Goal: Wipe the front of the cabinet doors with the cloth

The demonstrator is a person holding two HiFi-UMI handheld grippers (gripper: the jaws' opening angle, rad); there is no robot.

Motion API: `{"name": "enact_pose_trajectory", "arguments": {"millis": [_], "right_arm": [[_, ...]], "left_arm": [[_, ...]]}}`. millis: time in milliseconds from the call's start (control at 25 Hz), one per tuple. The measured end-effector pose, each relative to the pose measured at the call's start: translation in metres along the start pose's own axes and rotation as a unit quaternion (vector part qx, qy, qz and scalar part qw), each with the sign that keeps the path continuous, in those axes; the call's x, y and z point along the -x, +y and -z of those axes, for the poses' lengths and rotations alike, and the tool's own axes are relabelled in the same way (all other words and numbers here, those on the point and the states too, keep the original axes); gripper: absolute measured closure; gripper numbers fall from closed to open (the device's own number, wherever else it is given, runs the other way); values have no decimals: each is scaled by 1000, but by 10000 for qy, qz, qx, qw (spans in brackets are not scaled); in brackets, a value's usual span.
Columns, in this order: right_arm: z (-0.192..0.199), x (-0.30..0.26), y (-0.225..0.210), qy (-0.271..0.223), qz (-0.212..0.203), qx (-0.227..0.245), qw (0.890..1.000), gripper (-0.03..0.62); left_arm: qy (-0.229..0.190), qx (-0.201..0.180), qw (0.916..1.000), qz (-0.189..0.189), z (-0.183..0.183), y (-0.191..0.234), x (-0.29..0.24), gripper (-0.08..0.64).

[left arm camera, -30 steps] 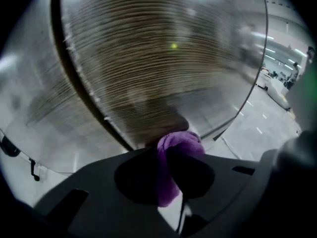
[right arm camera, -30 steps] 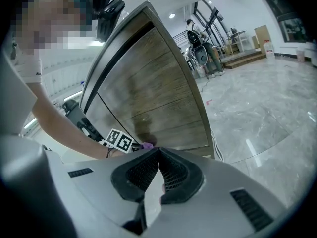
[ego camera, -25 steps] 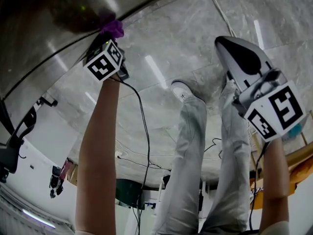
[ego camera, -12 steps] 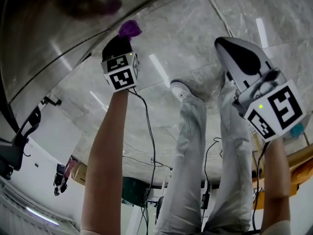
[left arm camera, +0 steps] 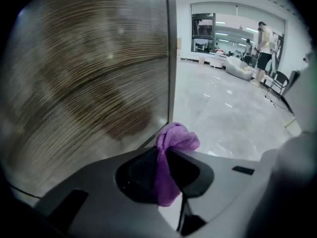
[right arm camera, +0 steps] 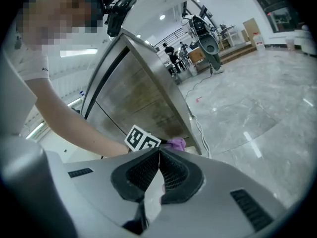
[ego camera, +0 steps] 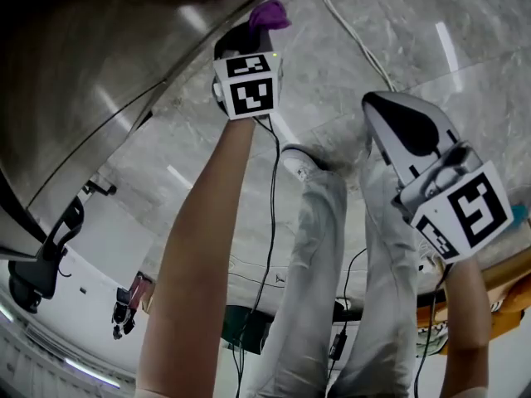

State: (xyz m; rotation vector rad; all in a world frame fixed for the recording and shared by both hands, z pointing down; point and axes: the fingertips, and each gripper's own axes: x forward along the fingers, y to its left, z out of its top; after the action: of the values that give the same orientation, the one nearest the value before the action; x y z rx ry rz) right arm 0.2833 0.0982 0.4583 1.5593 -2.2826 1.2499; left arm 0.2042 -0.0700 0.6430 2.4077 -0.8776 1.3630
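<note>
- The cloth (left arm camera: 173, 143) is clamped in the left gripper (left arm camera: 166, 170); it has been swept along the door (left arm camera: 84, 83) to its edge; contact there is unclear.
- One pass is judged finished; further strokes are needed.
- The right gripper (right arm camera: 157, 175) is held closed, empty, well apart.

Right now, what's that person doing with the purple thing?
A person is cleaning, with a gripping tool in each hand. The left claw is shut on a small purple fabric cloth and holds it right by the edge of the brushed-metal cabinet door. Whether the cloth touches the door is hard to tell. The right claw is shut on nothing and hangs off to the side, over the grey marble floor.
</note>
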Motion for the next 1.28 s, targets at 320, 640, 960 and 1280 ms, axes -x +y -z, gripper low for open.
{"name": "enact_pose_trajectory", "arguments": {"millis": [320, 640, 960, 1280], "right_arm": [[31, 24, -31, -111, 442, -305, 9985, 565], [47, 11, -12, -35, 421, -195, 9989, 565], [47, -16, 20, -60, 320, -17, 9995, 565], [57, -47, 53, 189, 97, 250, 9995, 565]], "left_arm": [[181, 445, 9988, 47, -28, -11, -45, 502], [210, 1346, 9902, -301, 15, 50, -27, 502], [341, 1841, 9796, -725, 79, 119, 5, 502], [578, 2354, 9591, -1465, 158, 201, 46, 501]]}}
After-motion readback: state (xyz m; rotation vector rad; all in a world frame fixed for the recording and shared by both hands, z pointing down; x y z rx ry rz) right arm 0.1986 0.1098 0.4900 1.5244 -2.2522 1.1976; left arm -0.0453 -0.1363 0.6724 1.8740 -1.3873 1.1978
